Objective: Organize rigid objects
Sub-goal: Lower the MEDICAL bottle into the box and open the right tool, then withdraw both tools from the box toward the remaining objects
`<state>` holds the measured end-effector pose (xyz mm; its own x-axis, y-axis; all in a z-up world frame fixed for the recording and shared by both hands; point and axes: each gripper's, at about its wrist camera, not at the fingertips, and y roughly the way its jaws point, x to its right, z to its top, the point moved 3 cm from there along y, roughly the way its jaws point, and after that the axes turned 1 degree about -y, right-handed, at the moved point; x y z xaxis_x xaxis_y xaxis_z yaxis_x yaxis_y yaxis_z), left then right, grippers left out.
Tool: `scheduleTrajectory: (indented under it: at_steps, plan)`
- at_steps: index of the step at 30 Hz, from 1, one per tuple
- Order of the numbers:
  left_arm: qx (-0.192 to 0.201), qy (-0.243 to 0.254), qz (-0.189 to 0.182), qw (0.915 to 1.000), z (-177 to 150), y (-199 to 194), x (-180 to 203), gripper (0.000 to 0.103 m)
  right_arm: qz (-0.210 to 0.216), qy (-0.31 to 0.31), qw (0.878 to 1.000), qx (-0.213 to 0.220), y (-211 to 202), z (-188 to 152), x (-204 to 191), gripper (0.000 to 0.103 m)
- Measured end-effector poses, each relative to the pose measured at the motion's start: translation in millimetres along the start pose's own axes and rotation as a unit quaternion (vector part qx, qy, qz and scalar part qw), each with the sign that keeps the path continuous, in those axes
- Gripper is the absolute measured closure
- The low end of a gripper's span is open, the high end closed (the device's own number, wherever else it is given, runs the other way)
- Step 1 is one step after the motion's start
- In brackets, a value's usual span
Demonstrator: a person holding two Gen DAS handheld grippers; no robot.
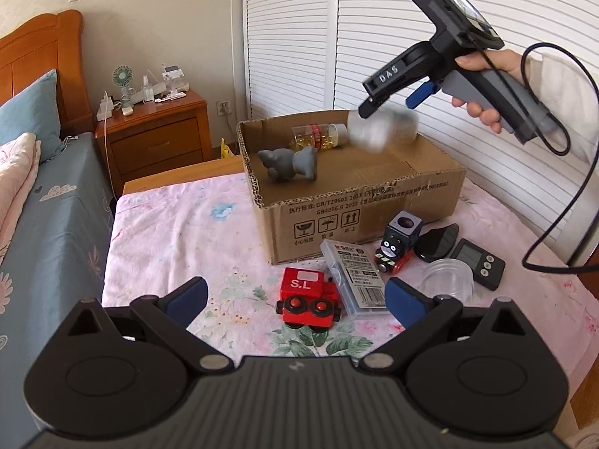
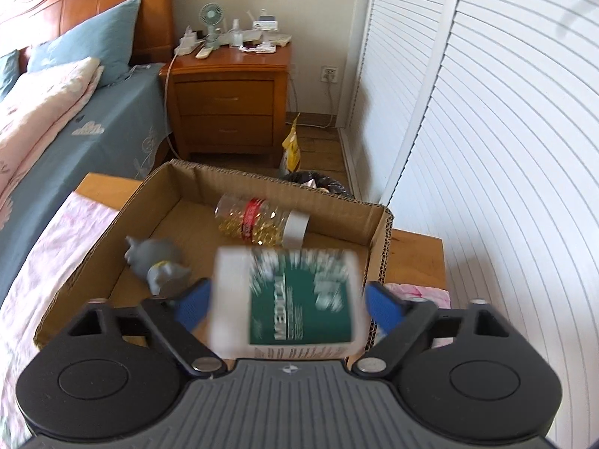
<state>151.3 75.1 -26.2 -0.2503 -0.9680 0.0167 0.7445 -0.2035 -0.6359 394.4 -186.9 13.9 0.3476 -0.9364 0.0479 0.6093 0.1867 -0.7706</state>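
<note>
An open cardboard box [image 1: 367,202] [image 2: 187,172] stands on the pink flowered cloth. Inside lie a grey toy animal [image 1: 288,162] [image 2: 157,262] and a clear bottle of yellow capsules [image 1: 318,136] [image 2: 262,222]. My right gripper [image 1: 374,112] [image 2: 288,287] hangs over the box, open. A blurred white bottle with a green label [image 1: 385,129] [image 2: 295,299] is between its blue pads and free of them. My left gripper [image 1: 295,286] is open low over a red toy train [image 1: 309,301], touching nothing.
In front of the box lie a clear plastic case [image 1: 353,277], a dark blue toy engine [image 1: 397,241], a black flat object [image 1: 438,241], a small timer [image 1: 477,263] and a clear round tub [image 1: 449,277]. A bed [image 1: 48,202] is left, a nightstand [image 1: 157,138] behind, louvred doors [image 1: 468,18] right.
</note>
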Motion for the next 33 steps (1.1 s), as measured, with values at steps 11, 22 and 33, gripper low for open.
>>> scheduleTrajectory:
  at_steps: [11,22,33]
  plan:
    - [-0.014,0.007,-0.003,0.9999,-9.6,-3.9,6.4,0.003,0.006,0.005,1.000,0.021,-48.2,-37.3,-9.1,0.000]
    - [-0.017,0.006,-0.005,0.9998,-18.1,-16.0,14.2,0.003,-0.023,0.035,0.999,0.021,-82.9,-111.8,-10.5,0.000]
    - [-0.031,0.005,-0.004,0.9995,-28.2,-14.5,15.9,0.003,-0.020,0.075,0.995,-0.055,-53.0,-211.9,-6.8,0.000]
